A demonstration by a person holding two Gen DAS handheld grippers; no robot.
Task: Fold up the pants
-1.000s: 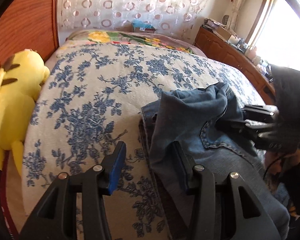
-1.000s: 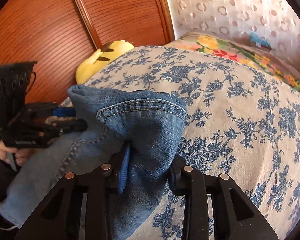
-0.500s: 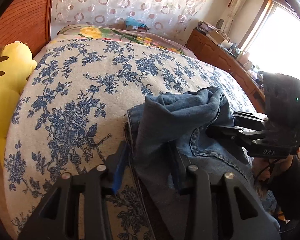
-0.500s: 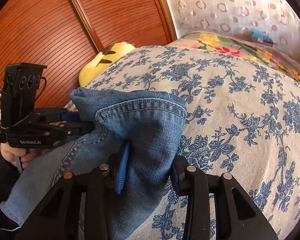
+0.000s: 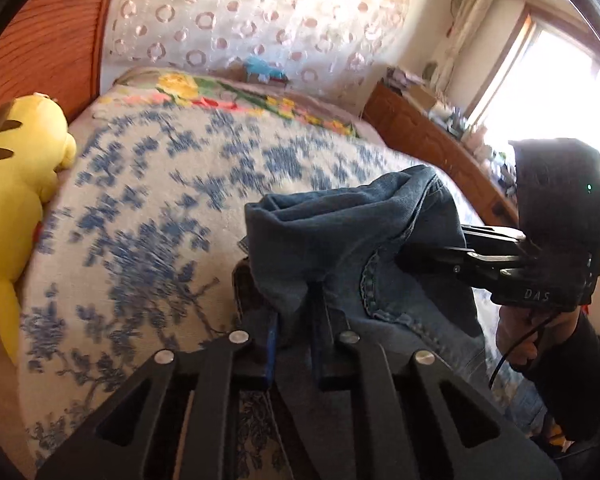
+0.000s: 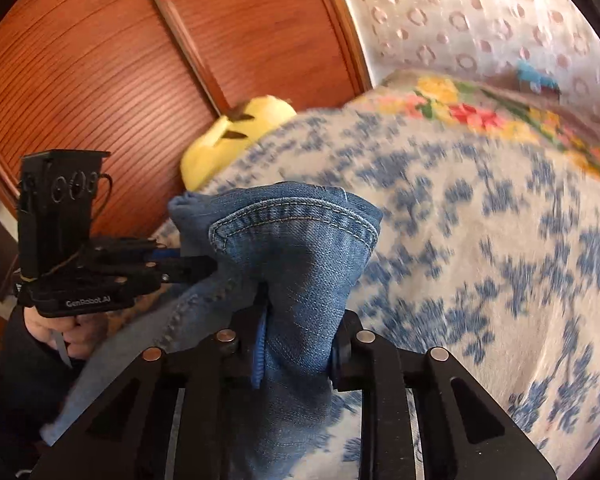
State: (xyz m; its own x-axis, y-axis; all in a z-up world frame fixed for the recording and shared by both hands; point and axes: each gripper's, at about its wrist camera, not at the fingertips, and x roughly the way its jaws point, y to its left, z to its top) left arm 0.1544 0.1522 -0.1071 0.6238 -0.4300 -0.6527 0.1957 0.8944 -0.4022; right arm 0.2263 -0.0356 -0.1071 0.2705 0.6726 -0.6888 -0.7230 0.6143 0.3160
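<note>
Blue denim jeans [image 5: 340, 240] bunched at the near edge of the bed [image 5: 148, 208], partly lifted off the blue-flowered white bedspread [image 6: 480, 240]. Both tongs grip them. Left tongs [image 5: 294, 320] have just been closing, now clenched on a fold of denim, cloth squeezed between the blue pads [image 5: 271, 344]. Right tongs [image 6: 300, 332] also just been closing, grasping a thicker wad near the stitched hem [image 6: 296, 220]; the hem stands up above the fingertips.

Landmark = jeans. In the left wrist view the right tongs [image 5: 404, 258] come in from the right of the jeans, tips buried in the denim by a curved seam; a hand [image 5: 516, 336] in a dark sleeve holds that unit below. In the right wrist view the left tongs [image 6: 208, 266] come in from the left of the jeans, tips touching the cloth, another hand [image 6: 64, 328] under it.

Yellow plush toy [image 5: 12, 200] well left of the jeans, against a wooden slatted panel [image 6: 120, 80]. Beyond the jeans, a colourful floral blanket [image 5: 228, 96] at the far end of the bed, then a curtain with ring pattern [image 5: 260, 20]. Wooden cabinet [image 5: 428, 136] and a bright window [image 5: 572, 92] to the right of the jeans. Background motion-blurred.
</note>
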